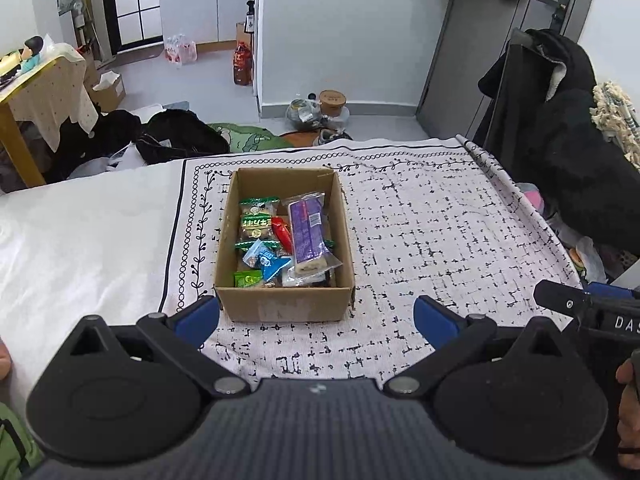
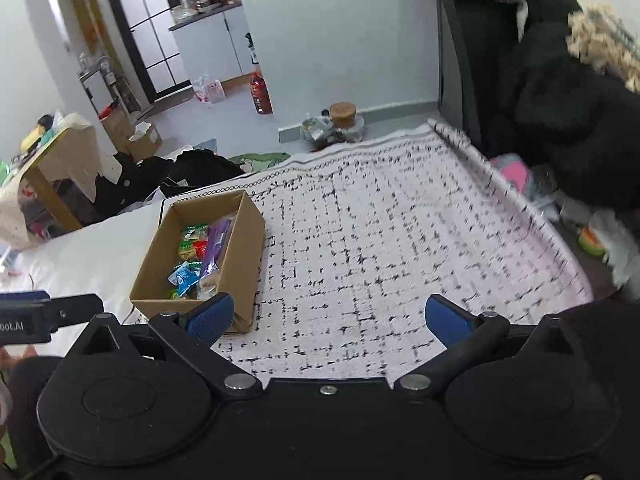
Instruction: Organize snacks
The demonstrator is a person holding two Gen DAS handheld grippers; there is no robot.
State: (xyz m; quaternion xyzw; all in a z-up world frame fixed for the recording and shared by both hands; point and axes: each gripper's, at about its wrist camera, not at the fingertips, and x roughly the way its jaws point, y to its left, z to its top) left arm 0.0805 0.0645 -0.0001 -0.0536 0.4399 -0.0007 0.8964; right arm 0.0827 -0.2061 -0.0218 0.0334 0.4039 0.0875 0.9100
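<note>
Bed [image 1: 72, 240] w/ white sheet carries a patterned cloth [image 1: 440, 220], black marks on white, vine border at left edge. Cardboard box [image 1: 280, 308] sits on cloth near that border, open top, snack packs [image 1: 280, 236] inside. Rest of cloth bare; right edge rolled up.

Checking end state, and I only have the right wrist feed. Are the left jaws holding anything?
Observer: No. The left gripper is open and empty, facing the box.
Operator: The box's near corner is blocked in my view. Anything there?
Observer: A small green packet lies in the near left corner, beside a blue packet.
Operator: And the purple thing?
Observer: A long purple packet, lying lengthwise on top of the others.
</note>
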